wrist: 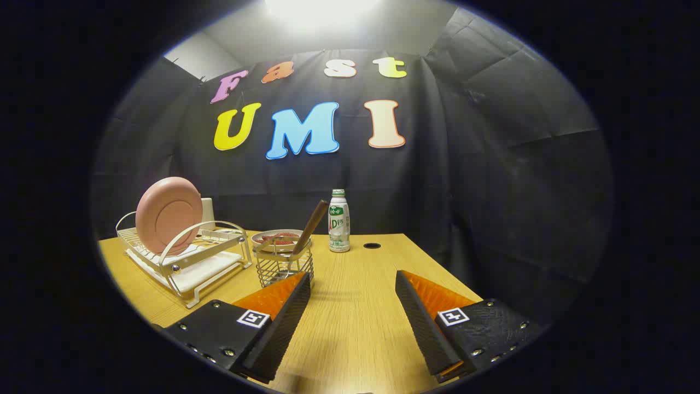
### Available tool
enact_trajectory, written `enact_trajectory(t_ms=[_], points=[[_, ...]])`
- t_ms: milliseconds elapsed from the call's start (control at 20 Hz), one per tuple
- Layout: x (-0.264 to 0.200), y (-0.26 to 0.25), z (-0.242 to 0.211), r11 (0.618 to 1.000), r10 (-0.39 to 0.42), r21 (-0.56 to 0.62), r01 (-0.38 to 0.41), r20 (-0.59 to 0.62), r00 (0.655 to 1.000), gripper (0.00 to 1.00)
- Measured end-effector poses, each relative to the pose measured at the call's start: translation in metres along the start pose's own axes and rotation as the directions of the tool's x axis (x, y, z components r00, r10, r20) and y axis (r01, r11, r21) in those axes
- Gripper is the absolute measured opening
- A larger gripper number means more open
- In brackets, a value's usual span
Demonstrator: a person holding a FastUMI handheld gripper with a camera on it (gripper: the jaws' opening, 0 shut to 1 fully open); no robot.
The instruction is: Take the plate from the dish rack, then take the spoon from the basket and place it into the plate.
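**Nothing moved yet — the job is just starting**

The gripper point(353, 284) has its fingers wide apart and holds nothing. It hangs over the wooden table point(355, 328).

The pink plate point(168, 214) stands on its edge in the rack point(186, 262), far to the left. So the first step is not done.

The spoon point(309, 227) leans in the wire basket point(284, 265), just ahead of the left finger. Its brown handle sticks up. A bowl point(276, 237) sits just behind the basket, and a bottle point(339, 221) stands farther back.

Both steps are left — plate first, then spoon.
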State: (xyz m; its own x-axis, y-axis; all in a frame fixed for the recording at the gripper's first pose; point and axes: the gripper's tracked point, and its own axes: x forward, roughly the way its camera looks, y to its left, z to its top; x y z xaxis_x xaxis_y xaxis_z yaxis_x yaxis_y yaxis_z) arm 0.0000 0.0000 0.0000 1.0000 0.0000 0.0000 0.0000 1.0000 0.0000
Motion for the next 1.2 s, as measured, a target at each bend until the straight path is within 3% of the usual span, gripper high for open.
enact_trajectory(t_ms=[350, 550, 850, 1200], points=[[0.052, -0.006, 0.009, 1.000, -0.011, 0.015, 0.011, 0.013, 1.000, 0.96], [0.068, -0.038, 0.041, 0.995, -0.100, 0.006, 0.100, 0.055, 0.993, 0.96], [0.017, -0.079, 0.112, 0.981, -0.185, -0.034, 0.191, 0.136, 0.973, 0.96], [-0.055, -0.050, 0.167, 0.973, -0.194, -0.098, 0.208, 0.135, 0.972, 0.96]])
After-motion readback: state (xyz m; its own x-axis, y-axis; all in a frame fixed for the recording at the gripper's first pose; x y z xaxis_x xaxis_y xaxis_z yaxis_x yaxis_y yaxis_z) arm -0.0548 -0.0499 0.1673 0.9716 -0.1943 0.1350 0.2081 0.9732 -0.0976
